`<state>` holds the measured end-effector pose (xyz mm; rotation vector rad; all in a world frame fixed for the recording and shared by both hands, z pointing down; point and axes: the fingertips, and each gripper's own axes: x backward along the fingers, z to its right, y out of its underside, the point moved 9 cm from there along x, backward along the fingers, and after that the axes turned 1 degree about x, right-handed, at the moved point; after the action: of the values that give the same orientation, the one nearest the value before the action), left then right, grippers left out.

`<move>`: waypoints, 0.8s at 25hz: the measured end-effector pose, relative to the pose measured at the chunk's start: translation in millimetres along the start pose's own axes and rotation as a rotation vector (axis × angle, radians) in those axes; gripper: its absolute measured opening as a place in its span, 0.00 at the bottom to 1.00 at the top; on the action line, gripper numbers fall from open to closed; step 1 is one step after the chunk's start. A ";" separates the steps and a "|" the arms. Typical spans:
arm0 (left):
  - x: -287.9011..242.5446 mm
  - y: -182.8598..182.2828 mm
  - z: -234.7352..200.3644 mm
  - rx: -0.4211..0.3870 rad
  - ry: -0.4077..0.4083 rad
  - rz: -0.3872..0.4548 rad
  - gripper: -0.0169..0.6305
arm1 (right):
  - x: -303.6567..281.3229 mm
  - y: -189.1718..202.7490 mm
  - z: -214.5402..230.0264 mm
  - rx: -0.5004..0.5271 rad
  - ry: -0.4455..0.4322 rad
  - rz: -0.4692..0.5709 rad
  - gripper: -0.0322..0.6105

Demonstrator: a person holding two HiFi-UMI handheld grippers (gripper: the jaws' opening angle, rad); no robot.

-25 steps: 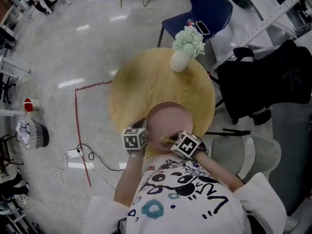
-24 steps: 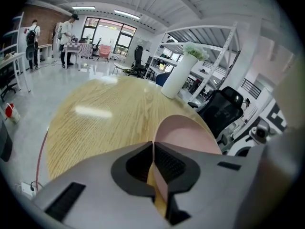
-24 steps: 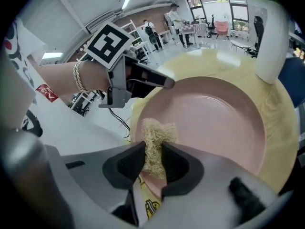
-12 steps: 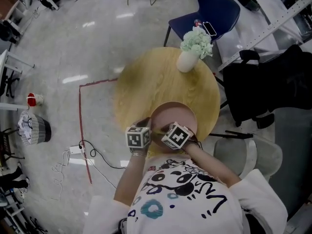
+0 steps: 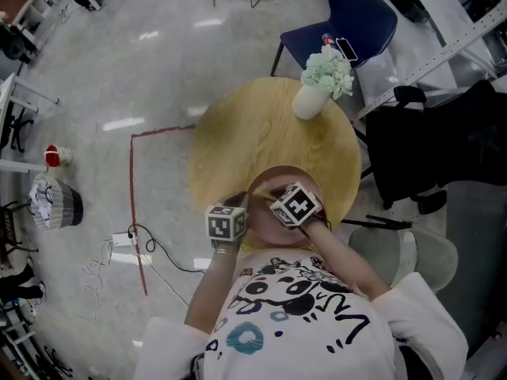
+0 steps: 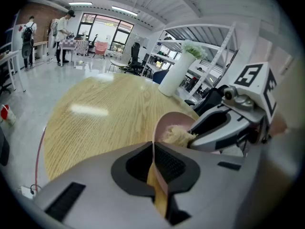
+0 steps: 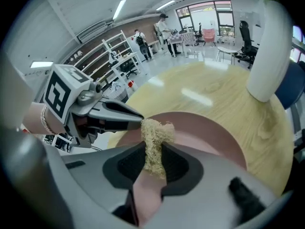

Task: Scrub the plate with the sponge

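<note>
Head view showed the person's two forearms reaching forward from the chest to the near edge of the round wooden counter (image 5: pixel 253 133). The left gripper (image 5: pixel 240 207) was angled down and forward at the left rim of the pink plate (image 5: pixel 285 175). The right gripper (image 5: pixel 277 196) came in from the right with its wrist bent inward, and it pointed more steeply down over the plate's middle. The plate lay at the counter's near edge, just in front of the person and well apart from the white vase (image 5: pixel 310 100) of pale flowers at the far side. From above, the two marker cubes covered both sets of jaws and much of the plate, and the sponge could not be seen there at all. Left gripper view showed its jaws clenched on the plate's rim, with the rim seen edge-on between the black pads. Right gripper view showed its jaws grasping the sponge (image 7: pixel 155 137), a straw-coloured fibrous wad. Its frayed top stuck out past the jaws over the plate's near left part, just beside the tip of the left gripper. How firmly the sponge pressed on the plate's surface was hard to make out, since the wad itself hid the point of contact. The vase's top was cut off in that view.
</note>
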<state>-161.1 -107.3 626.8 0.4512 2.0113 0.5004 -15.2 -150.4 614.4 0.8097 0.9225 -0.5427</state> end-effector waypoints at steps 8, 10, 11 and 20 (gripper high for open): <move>-2.6 2.1 -0.6 0.007 -0.006 -0.002 0.06 | 13.2 -7.8 35.5 -0.065 0.080 0.035 0.22; -1.9 1.8 0.1 0.003 -0.007 0.001 0.06 | 20.5 -6.5 41.6 -0.093 0.108 0.055 0.22; -1.5 2.0 0.1 0.003 -0.009 0.002 0.06 | 24.2 -5.7 44.3 -0.103 0.122 0.062 0.22; -1.1 2.8 0.4 -0.001 -0.021 0.009 0.06 | 31.2 3.6 45.5 -0.115 0.140 0.100 0.22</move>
<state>-159.9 -105.4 628.8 0.4638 1.9899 0.5002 25.1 -187.1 605.0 0.7925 1.0269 -0.3463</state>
